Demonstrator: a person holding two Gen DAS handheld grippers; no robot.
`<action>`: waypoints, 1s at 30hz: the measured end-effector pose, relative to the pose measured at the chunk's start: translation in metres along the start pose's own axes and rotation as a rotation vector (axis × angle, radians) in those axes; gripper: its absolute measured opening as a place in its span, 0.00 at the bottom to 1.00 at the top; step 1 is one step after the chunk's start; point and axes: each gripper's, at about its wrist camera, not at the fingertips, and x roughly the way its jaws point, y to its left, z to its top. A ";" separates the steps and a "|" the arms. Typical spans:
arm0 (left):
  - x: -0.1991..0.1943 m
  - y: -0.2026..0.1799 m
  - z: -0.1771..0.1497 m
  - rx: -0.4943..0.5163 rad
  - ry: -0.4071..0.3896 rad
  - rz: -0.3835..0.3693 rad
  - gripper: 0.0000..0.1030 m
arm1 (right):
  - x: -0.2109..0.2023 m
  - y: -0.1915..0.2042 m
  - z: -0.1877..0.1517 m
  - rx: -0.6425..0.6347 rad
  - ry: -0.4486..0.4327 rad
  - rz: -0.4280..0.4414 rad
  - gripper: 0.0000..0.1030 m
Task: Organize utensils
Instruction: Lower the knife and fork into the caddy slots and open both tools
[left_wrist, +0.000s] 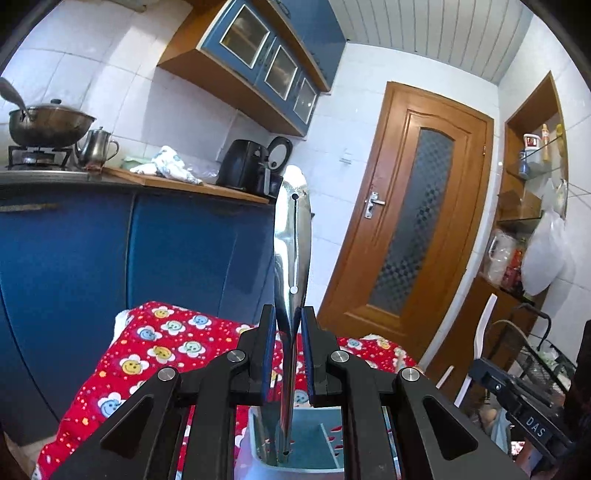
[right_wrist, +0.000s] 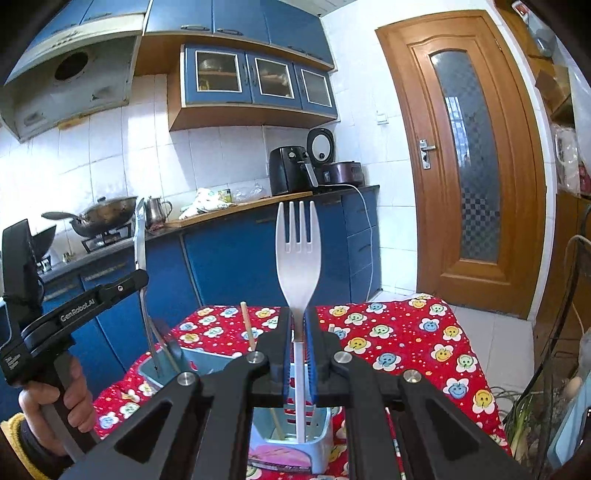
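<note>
My left gripper (left_wrist: 289, 317) is shut on a shiny metal utensil (left_wrist: 291, 236) held upright; its lower end reaches into the light-blue utensil holder (left_wrist: 325, 458) below. My right gripper (right_wrist: 299, 321) is shut on the handle of a white plastic fork (right_wrist: 298, 254), tines up, its lower end inside the same holder (right_wrist: 314, 424). In the right wrist view the left gripper (right_wrist: 138, 284) with the metal utensil (right_wrist: 142, 295) stands at the left over the holder's near compartment (right_wrist: 159, 373). A wooden chopstick (right_wrist: 247, 325) sticks up from the holder.
The holder stands on a table under a red smiley-flower cloth (right_wrist: 406, 343). Behind are blue cabinets (right_wrist: 236, 258), a counter with a wok (right_wrist: 107, 214), a kettle (right_wrist: 157, 210) and an air fryer (right_wrist: 288, 170). A wooden door (right_wrist: 469, 158) is at right, a wire rack (left_wrist: 535, 354) nearby.
</note>
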 end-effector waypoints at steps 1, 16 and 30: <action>0.001 0.001 -0.002 0.001 0.002 0.001 0.13 | 0.003 0.002 -0.002 -0.011 0.001 -0.006 0.08; 0.001 0.002 -0.025 0.019 0.045 -0.001 0.13 | 0.038 0.006 -0.027 -0.035 0.132 0.009 0.09; -0.016 -0.002 -0.021 0.009 0.077 -0.025 0.31 | 0.017 0.003 -0.019 0.015 0.106 0.032 0.23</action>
